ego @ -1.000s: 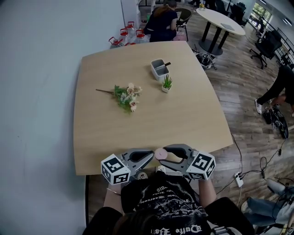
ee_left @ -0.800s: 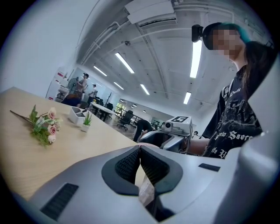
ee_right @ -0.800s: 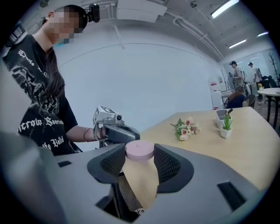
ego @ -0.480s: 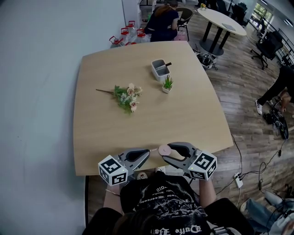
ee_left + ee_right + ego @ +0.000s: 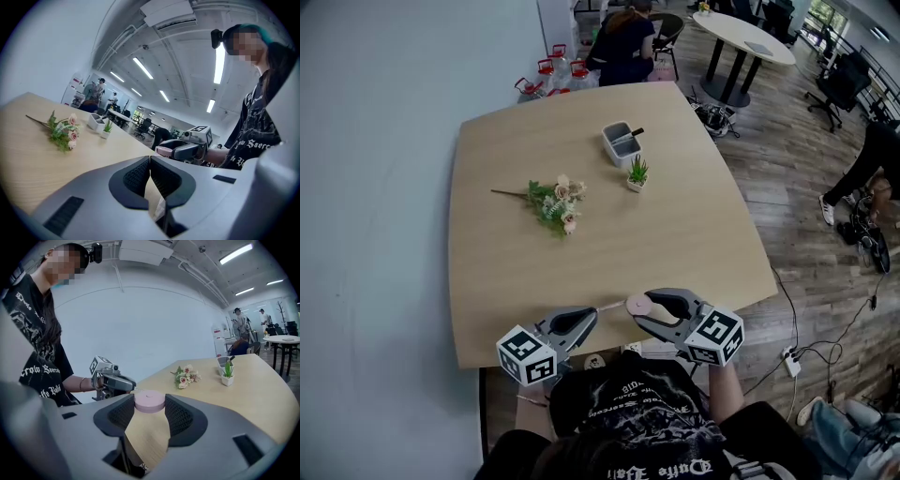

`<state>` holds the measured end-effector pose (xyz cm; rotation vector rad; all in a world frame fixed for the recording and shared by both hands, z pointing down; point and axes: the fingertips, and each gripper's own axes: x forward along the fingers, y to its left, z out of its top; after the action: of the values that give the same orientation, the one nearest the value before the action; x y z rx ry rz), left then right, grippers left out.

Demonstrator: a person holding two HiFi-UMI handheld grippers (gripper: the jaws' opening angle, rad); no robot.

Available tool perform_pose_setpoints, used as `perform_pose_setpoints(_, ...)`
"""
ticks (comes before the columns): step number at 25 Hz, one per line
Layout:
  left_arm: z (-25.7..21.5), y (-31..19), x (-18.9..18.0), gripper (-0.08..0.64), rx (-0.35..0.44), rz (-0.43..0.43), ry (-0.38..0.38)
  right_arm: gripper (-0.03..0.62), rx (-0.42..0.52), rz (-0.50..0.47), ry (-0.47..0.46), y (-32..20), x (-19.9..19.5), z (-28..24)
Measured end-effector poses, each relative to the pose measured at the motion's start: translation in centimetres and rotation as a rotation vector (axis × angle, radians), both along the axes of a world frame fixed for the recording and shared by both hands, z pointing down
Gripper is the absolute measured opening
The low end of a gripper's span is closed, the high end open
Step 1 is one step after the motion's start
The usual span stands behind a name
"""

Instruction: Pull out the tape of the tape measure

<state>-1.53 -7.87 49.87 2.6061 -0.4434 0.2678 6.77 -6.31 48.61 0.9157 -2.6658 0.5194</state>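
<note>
A small round pink tape measure [image 5: 636, 305] hangs just above the near edge of the wooden table [image 5: 581, 253], and my right gripper [image 5: 639, 307] is shut on it. The right gripper view shows the tape measure [image 5: 149, 401] pressed between both pads. A thin strip of tape [image 5: 611, 306] runs left from it to my left gripper [image 5: 594, 312]. That gripper's jaws are shut on the tape's end; in the left gripper view they [image 5: 150, 162] meet with no gap. The two grippers point at each other, a short way apart.
Farther up the table lie a bunch of artificial flowers [image 5: 553, 202], a small potted plant [image 5: 637, 173] and a grey box [image 5: 622, 142]. A seated person [image 5: 623, 42] and a round white table [image 5: 745, 37] are behind. Cables [image 5: 792, 361] lie on the floor at right.
The two grippers have drawn apart: the left one has slid left and back, and a short length of tape now spans the gap. The right gripper still holds the pink case.
</note>
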Motion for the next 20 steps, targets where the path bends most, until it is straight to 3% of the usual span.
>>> perform_pose_setpoints(14,1.5,-1.7,-2.6,0.009,-0.062,-0.094,0.003,0.221,-0.024,0.117,0.023,-1.3,2.9,0.9)
perform_pose_setpoints(20,1.9,-1.9,-2.9,0.009,-0.066,-0.114,-0.010,0.221,-0.027,0.125,0.024,-1.5,3.2,1.1)
